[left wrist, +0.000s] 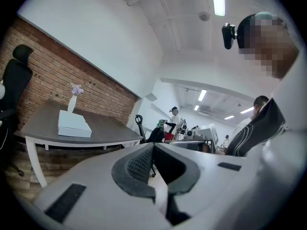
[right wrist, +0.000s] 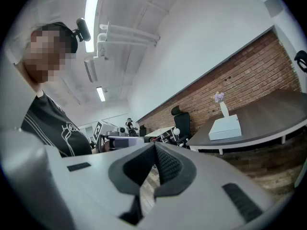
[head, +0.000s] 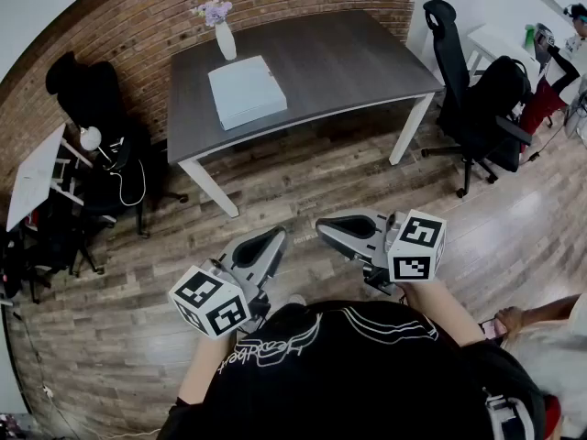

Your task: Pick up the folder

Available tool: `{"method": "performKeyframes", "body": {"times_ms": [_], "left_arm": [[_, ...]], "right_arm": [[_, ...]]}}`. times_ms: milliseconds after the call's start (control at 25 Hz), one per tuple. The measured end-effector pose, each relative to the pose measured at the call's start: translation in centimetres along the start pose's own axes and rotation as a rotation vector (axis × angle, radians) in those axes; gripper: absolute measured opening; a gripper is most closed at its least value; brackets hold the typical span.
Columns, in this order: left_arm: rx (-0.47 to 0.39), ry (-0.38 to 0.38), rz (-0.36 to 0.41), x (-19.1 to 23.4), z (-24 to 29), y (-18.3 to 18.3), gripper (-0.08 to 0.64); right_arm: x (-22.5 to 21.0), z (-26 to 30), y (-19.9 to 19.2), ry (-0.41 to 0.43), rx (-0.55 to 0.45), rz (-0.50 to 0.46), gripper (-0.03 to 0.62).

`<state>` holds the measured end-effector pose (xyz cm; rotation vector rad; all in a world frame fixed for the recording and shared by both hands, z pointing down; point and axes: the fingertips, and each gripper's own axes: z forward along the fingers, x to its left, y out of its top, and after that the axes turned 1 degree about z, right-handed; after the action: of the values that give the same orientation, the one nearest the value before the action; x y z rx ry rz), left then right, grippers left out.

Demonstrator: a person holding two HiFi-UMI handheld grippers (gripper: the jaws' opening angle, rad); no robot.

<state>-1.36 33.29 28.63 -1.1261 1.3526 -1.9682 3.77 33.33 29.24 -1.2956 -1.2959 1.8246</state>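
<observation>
Both tools are clenched on nothing: the left tool (head: pixel 277 235) and the right tool (head: pixel 324 228) each have their jaws pressed together, with only floor (head: pixel 303 186) showing past the tips. They are held close in front of the person's chest, side by side and about level, pointing towards the worktop (head: pixel 358 58). That looks like a ready stance before the approach, so I judge the task not yet begun. The white folder (head: pixel 246 91) lies flat on the left half of the worktop, well apart from both tools, just in front of a vase (head: pixel 225 39) and near the front edge, where a reach from this side should meet it first. No label shows on the folder. The shirt (head: pixel 330 365) carries a white script print, too distorted to read, and the marker cubes (head: pixel 417 244) bear patterns only.
</observation>
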Motion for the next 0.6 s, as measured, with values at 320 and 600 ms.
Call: {"method": "performKeyframes", "body": {"times_ms": [320, 600], "left_arm": [[-0.006, -0.006, 0.009, -0.5, 0.3, -0.4, 0.006], [0.010, -0.005, -0.009, 1.7, 2.0, -0.5, 0.006]], "right_arm": [[-0.5, -0.4, -0.4, -0.017, -0.009, 0.000, -0.003], [-3.1, 0.4, -0.3, -0.008, -0.026, 0.058, -0.003]]}}
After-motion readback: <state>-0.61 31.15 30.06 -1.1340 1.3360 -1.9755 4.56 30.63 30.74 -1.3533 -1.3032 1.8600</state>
